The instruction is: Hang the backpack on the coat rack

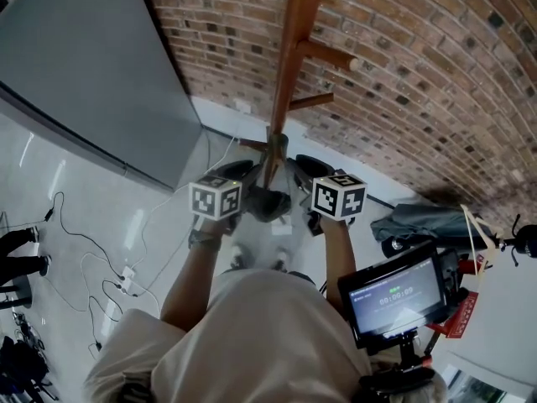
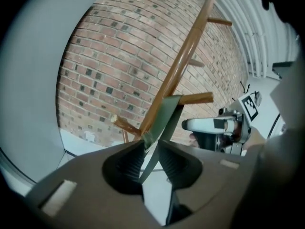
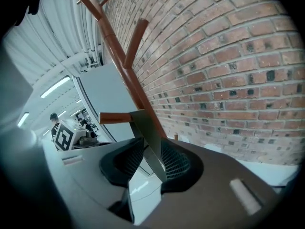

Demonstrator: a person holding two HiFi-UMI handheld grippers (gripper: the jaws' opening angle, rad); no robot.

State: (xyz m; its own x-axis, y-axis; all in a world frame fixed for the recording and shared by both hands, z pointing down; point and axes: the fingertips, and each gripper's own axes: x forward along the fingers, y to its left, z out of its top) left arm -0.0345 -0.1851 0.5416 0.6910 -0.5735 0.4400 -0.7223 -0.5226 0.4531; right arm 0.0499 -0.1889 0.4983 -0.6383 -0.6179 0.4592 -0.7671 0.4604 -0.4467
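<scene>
The wooden coat rack (image 1: 289,65) stands against the brick wall, straight ahead of me. The grey backpack (image 1: 268,204) hangs low between my two grippers, mostly hidden by them. In the left gripper view a grey-green strap (image 2: 164,118) runs up from my left gripper (image 2: 151,149) to a peg (image 2: 198,98). The jaws stand apart, with floor showing beside the strap. In the right gripper view the strap (image 3: 147,132) leans between the spread pads of my right gripper (image 3: 150,156), its top at a peg (image 3: 114,117). Both grippers (image 1: 242,173) (image 1: 307,168) flank the pole.
A large grey panel (image 1: 84,74) leans at the left. The brick wall (image 1: 436,82) is right behind the rack. Cables and a power strip (image 1: 126,284) lie on the floor at the left. A grey bundle (image 1: 419,221) lies at the right, and a small screen (image 1: 394,296) sits by my right arm.
</scene>
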